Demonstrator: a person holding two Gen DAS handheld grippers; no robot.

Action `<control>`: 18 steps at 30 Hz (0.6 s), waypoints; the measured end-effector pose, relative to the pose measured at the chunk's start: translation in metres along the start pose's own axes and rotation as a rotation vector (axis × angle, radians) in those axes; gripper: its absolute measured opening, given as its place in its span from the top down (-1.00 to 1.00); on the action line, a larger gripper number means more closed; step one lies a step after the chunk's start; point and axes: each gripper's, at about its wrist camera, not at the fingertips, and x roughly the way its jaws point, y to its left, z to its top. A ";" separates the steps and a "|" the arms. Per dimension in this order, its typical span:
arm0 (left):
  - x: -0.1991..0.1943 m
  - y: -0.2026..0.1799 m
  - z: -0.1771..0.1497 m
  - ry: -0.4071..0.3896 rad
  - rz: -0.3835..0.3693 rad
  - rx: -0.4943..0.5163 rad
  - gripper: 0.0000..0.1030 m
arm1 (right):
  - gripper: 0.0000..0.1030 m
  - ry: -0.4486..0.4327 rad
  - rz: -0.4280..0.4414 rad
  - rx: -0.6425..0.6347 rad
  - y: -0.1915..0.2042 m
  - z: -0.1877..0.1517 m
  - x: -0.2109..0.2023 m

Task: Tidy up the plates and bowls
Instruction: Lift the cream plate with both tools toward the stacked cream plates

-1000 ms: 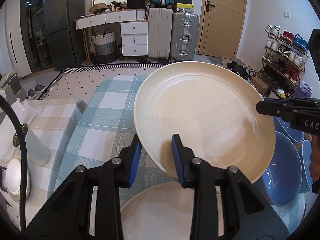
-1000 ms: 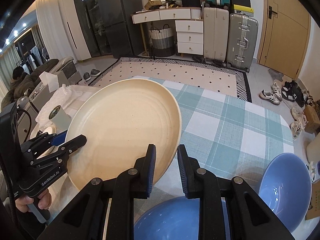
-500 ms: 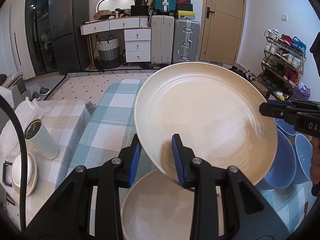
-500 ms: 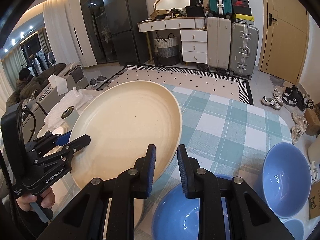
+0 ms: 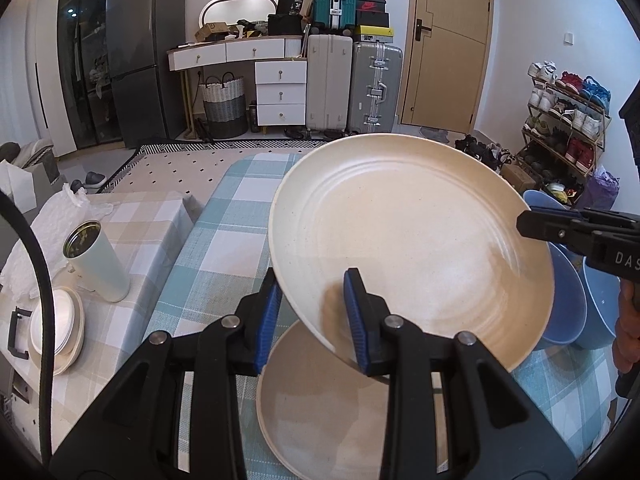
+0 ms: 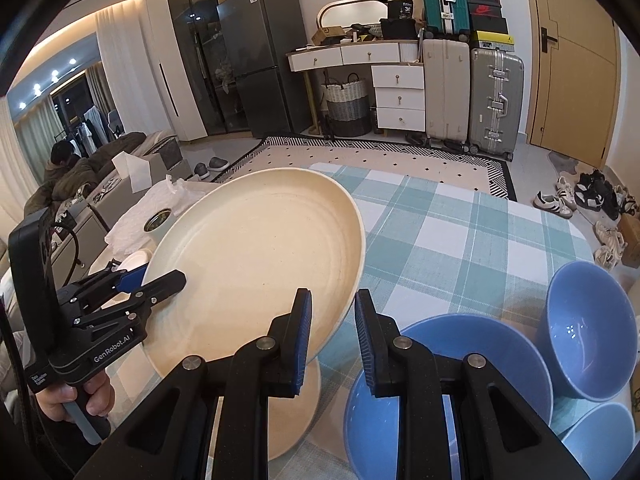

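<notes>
Cream plate (image 5: pixel 412 240) held tilted in air above second plate (image 5: pixel 320 408) on checked tabletop (image 5: pixel 224 264). Left gripper (image 5: pixel 312 312) clamped on near rim; right gripper (image 6: pixel 330 334) clamped on opposite rim. Plate stiff, light-looking, smooth, likely slippery; rim best hold. Blue bowls (image 6: pixel 584 320) just beside.

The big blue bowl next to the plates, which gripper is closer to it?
Right. The right gripper, clamped on the raised cream plate, sits just above the blue bowl; the left gripper grips the plate's far edge, away from it.
</notes>
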 end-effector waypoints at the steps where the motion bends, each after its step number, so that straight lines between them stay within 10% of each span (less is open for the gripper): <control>1: -0.004 -0.001 -0.002 -0.003 0.003 0.003 0.46 | 0.56 -0.003 0.005 0.000 0.001 -0.002 0.000; 18: -0.011 -0.003 -0.026 0.000 0.006 0.018 0.44 | 0.56 -0.023 0.022 -0.006 0.006 -0.029 -0.012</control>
